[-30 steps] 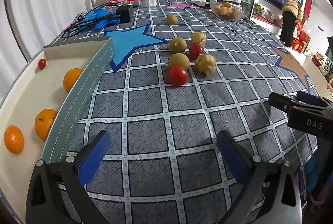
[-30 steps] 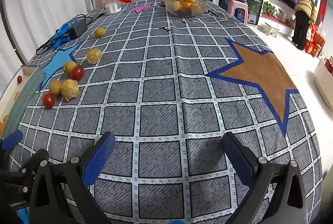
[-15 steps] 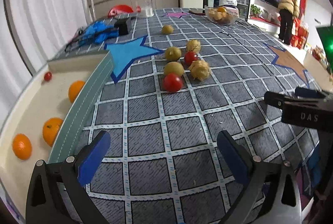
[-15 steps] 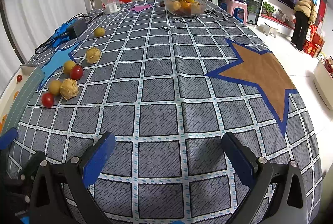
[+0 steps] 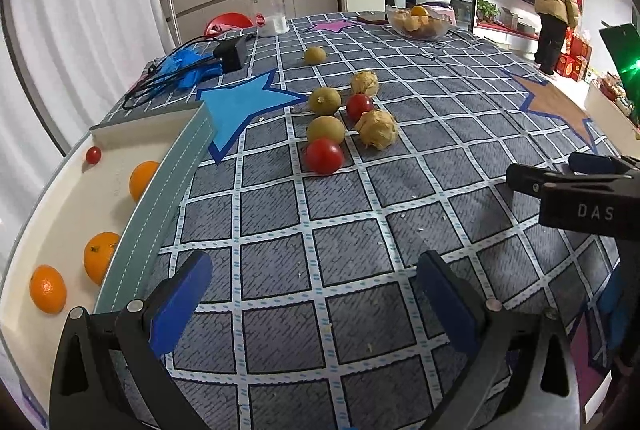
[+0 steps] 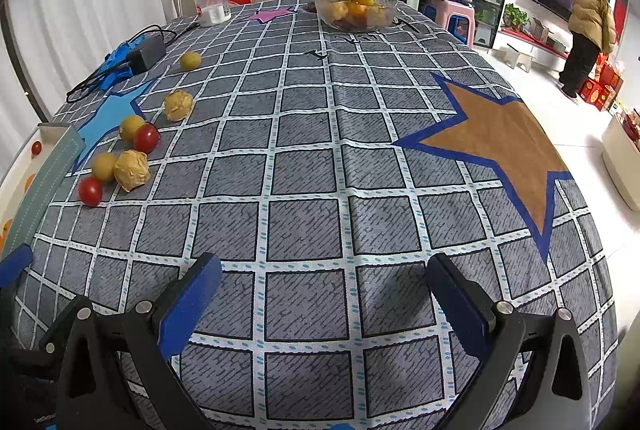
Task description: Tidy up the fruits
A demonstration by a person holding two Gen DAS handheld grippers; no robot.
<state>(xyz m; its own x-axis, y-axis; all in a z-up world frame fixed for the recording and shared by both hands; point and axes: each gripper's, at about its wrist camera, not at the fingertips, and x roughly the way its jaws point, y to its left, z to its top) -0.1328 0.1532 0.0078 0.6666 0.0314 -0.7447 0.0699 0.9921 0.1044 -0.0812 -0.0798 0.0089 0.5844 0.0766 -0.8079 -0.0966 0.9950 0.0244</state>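
Table under a checked cloth fills both views; it carries everything. At 9 o'clock in the left view sits the tray, pale inside with a grey-green rim. We judge it the sorting bin, since three oranges and one small tomato already lie in it.

Glass bowl at 12 o'clock, far edge, holds more fruit; a plastic bottle stands near it at 11.

Loose cluster at 12 o'clock from the left gripper, well apart from it: nearest tomato touching a yellow-green fruit, a papery husked fruit just beside, a second tomato behind. These remain to be sorted.

Our left gripper hovers low over bare cloth, fingers apart, nothing between them, lined up on the nearest tomato; likely the next pick. Right gripper likewise spread and empty, parked at 3 o'clock, out of the way.

Against a second ago: the left view sits lower and nearer the cluster; the right view hardly changes. No fruit has shifted.
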